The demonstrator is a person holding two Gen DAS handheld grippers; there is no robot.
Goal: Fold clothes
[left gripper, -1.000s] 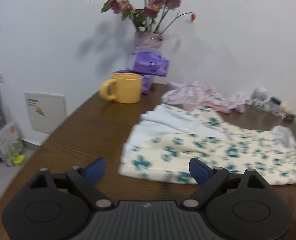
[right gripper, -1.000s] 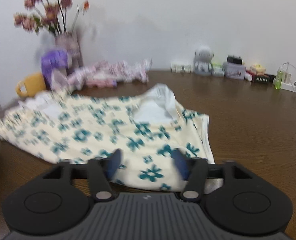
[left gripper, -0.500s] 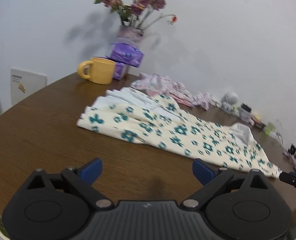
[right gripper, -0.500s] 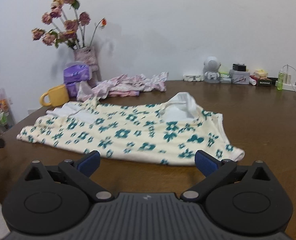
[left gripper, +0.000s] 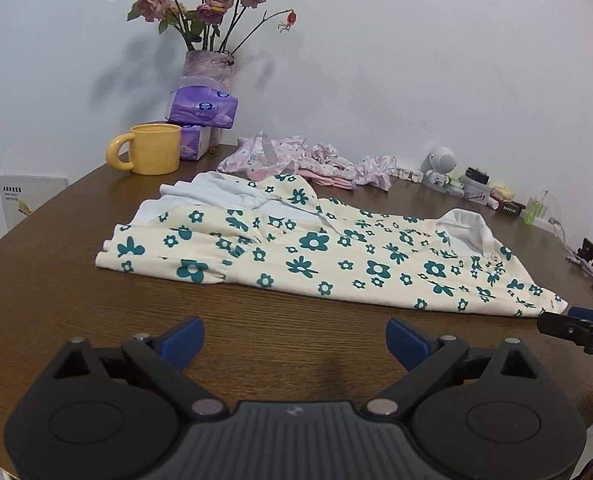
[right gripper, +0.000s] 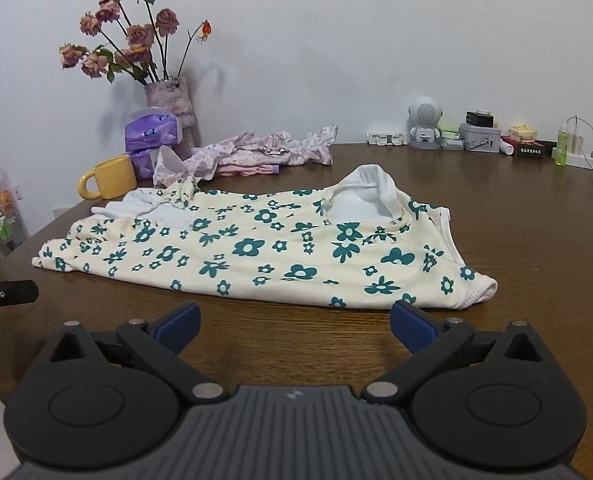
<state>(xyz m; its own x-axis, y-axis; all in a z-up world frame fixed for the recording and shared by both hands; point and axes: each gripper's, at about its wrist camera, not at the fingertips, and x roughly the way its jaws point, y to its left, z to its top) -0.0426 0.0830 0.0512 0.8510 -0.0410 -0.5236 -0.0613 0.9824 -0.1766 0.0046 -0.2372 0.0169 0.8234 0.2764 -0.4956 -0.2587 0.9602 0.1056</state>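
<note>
We hold our left claw and right claw spread wide, both released and empty above the table. The floral garment lies flat at 12 o'clock of each claw, untouched, with the yellow mug beyond at 11 o'clock.

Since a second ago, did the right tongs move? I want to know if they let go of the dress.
Yes. The right tongs backed off the flowered dress toward the near table edge, now open over bare wood.
</note>
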